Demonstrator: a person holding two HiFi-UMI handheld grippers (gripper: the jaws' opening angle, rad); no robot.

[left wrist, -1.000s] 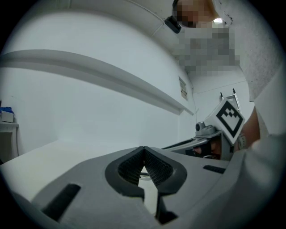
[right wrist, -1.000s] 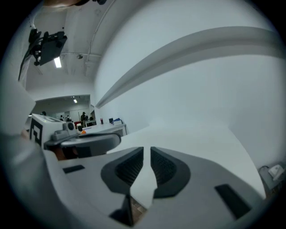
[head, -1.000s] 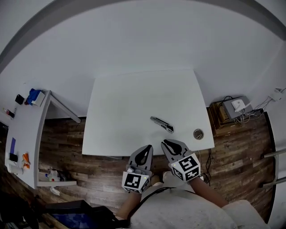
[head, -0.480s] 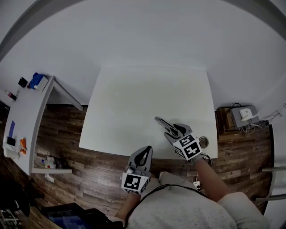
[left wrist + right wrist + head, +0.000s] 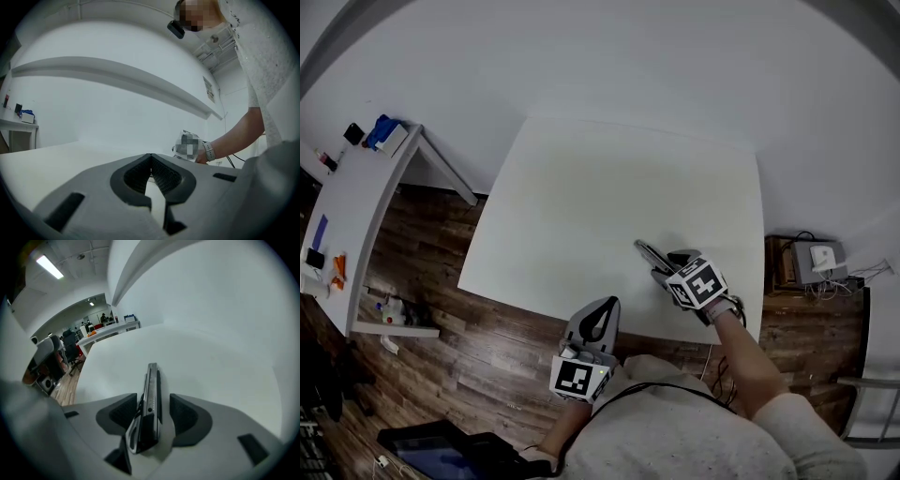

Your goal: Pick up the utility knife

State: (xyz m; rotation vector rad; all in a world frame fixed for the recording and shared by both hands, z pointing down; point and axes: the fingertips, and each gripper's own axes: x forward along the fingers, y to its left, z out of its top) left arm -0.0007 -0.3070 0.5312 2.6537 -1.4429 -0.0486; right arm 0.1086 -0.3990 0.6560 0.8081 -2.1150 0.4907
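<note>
The utility knife (image 5: 645,253), slim, dark and metallic, lies flat on the white table (image 5: 581,197) near its front right. My right gripper (image 5: 667,268) is tilted down over the knife's near end. In the right gripper view the knife (image 5: 151,394) runs lengthwise between the two pads of my right gripper (image 5: 154,411). The jaws are spread wide, with a gap on the right side, and do not squeeze it. My left gripper (image 5: 598,317) hangs level off the table's front edge. In its own view my left gripper (image 5: 150,157) has its pads meeting at the tips, with nothing between them.
A white side desk (image 5: 352,202) with small items stands at the left. At the right, a box with cables (image 5: 814,255) sits on the wood floor (image 5: 478,356). A dark object (image 5: 441,455) lies at the bottom left. The table's front edge runs just behind my right wrist.
My right gripper went from the table's front edge out over the table and down around the knife, and its jaws opened. The left gripper barely shifted.
</note>
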